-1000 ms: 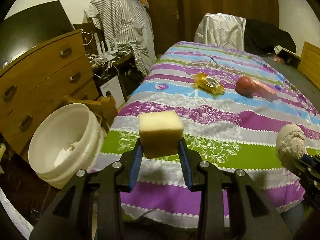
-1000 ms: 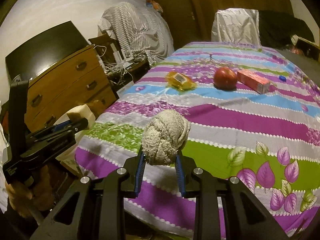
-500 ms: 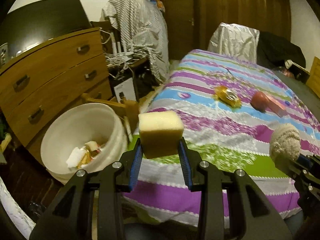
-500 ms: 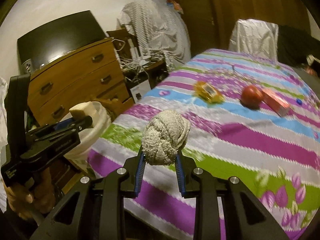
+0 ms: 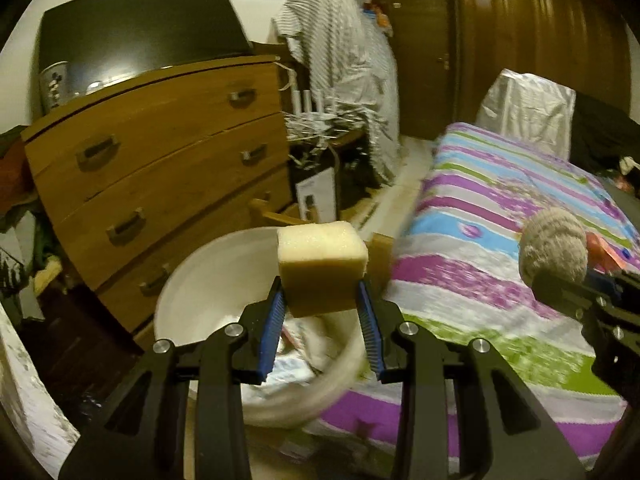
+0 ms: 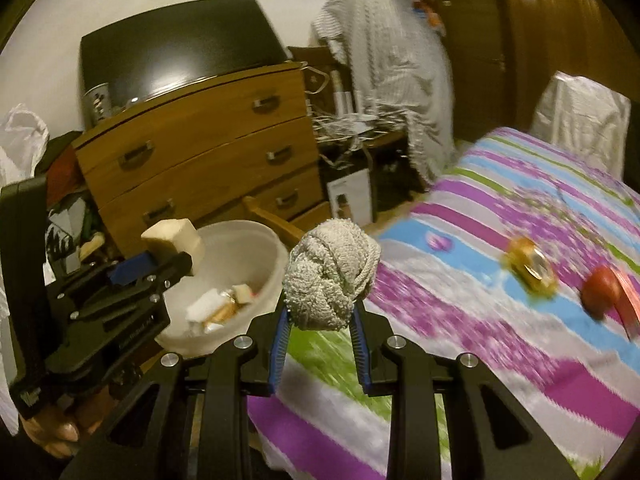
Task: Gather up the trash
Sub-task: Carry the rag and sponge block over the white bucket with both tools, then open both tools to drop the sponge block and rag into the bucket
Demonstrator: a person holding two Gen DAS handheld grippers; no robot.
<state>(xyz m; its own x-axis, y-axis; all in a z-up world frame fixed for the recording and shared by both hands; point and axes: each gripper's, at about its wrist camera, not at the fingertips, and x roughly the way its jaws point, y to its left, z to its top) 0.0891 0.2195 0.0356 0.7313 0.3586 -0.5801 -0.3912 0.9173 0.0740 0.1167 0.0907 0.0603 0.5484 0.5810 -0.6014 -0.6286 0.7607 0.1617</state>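
My left gripper (image 5: 320, 300) is shut on a yellow sponge block (image 5: 322, 266) and hangs over the near rim of a white bucket (image 5: 192, 280) that holds scraps of trash. From the right wrist view the same sponge (image 6: 176, 240) sits above the bucket's left rim (image 6: 240, 228). My right gripper (image 6: 320, 316) is shut on a grey knotted cloth ball (image 6: 330, 276), just right of the bucket over the bed's corner. In the left wrist view that ball (image 5: 554, 250) shows at the right edge.
A wooden dresser (image 6: 208, 152) stands behind the bucket, with a dark screen (image 6: 176, 52) on top. The striped bedspread (image 6: 500, 288) carries a yellow packet (image 6: 530, 266), a red apple (image 6: 600, 290) and a red box (image 6: 628, 300). Cables and a draped cloth (image 6: 384, 80) fill the back.
Both grippers have swung left from over the bed toward the bucket, still holding the sponge and the cloth ball. The bucket now lies right under the sponge.
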